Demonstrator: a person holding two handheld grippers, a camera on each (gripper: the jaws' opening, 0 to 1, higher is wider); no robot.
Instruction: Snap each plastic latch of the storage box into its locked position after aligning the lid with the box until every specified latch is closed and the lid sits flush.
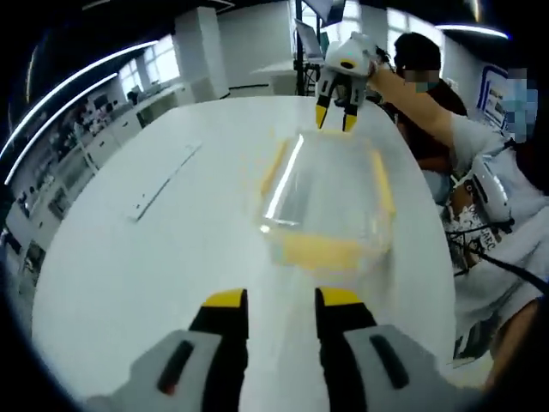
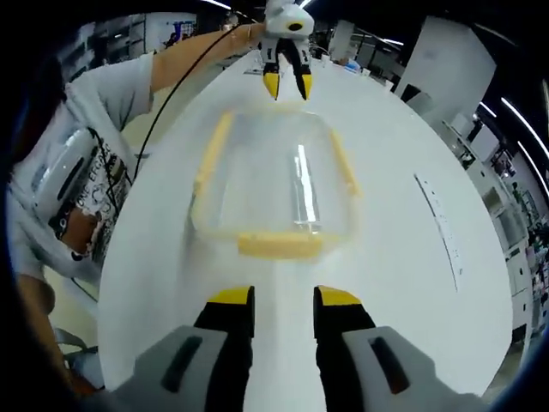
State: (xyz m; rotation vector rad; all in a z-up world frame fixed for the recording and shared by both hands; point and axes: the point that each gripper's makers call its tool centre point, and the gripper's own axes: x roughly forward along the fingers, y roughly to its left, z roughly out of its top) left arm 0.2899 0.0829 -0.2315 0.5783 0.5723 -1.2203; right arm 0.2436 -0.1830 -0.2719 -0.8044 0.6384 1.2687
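A clear storage box [image 1: 326, 193] with a clear lid stands on the white table [image 1: 129, 275]. Yellow latches run along its near end [image 1: 322, 251], left side [image 1: 274, 167] and right side [image 1: 383, 184]. My left gripper [image 1: 283, 300] hovers open just short of the near end, with nothing between its jaws. My right gripper [image 1: 335, 118] hangs open at the far end. In the right gripper view, the box [image 2: 274, 184] shows its near latch [image 2: 279, 245] and side latches [image 2: 213, 154] [image 2: 345, 163]. There, my right gripper [image 2: 283, 299] is open before it and my left gripper [image 2: 287, 84] is beyond it.
A thin grey strip [image 1: 163, 180] [image 2: 437, 227] lies flat on the table away from the box. A person [image 1: 489, 206] [image 2: 77, 189] stands close against the table edge beside the box. A black cable [image 2: 176, 86] hangs from the far gripper.
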